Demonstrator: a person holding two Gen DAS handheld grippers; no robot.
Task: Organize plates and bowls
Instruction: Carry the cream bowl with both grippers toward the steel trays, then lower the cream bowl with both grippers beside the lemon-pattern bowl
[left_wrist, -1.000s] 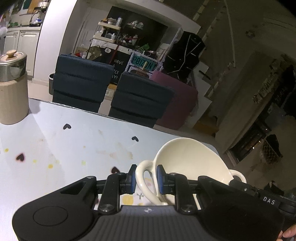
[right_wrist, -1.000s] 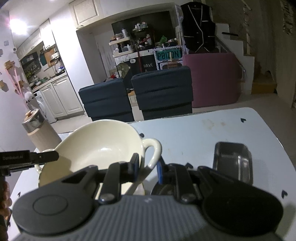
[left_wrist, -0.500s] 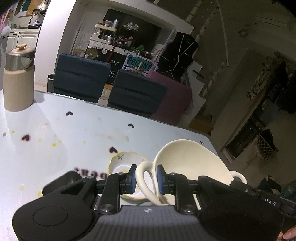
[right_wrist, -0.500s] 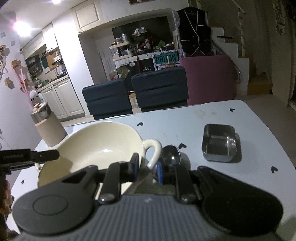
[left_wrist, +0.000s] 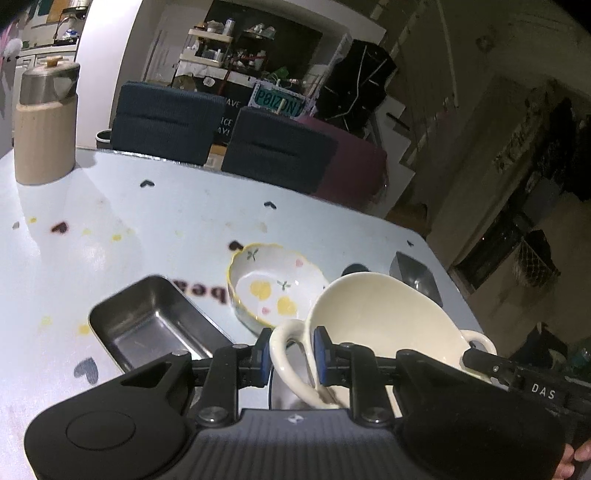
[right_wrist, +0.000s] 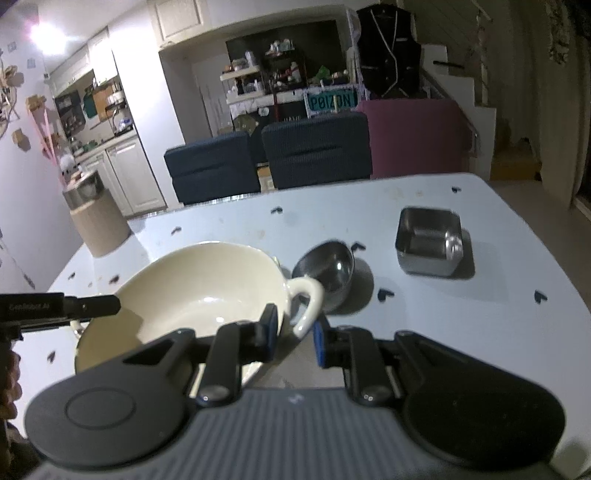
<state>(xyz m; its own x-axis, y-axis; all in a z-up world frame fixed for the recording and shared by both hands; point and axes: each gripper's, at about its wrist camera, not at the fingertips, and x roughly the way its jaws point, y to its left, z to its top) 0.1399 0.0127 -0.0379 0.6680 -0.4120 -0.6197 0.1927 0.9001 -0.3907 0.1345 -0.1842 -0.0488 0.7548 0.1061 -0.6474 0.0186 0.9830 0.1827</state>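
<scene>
Cream two-handled bowl (left_wrist: 384, 317) is carried between both tools, one handle each, above the pale blue table (left_wrist: 147, 206).

Left gripper (left_wrist: 293, 354): jaws nearly closed, blue pads clamped on either side of the bowl's left loop handle (left_wrist: 286, 347). Tool is pitched down toward the tabletop.

Below/ahead in the left view, left to right: steel rectangular tray (left_wrist: 147, 325), flowered scalloped dish (left_wrist: 273, 288) just beside the bowl's rim, small steel square tin (left_wrist: 413, 269) past the far rim.

Right gripper (right_wrist: 293, 332): same narrow gap, right loop handle (right_wrist: 306, 302) sits between the pads. Left pad contact is clear, right pad contact is hard to confirm. Also tilted downward.

Round steel bowl (right_wrist: 327, 266) lies just beyond that handle, with the steel tin (right_wrist: 430, 245) to its right, apart.
</scene>
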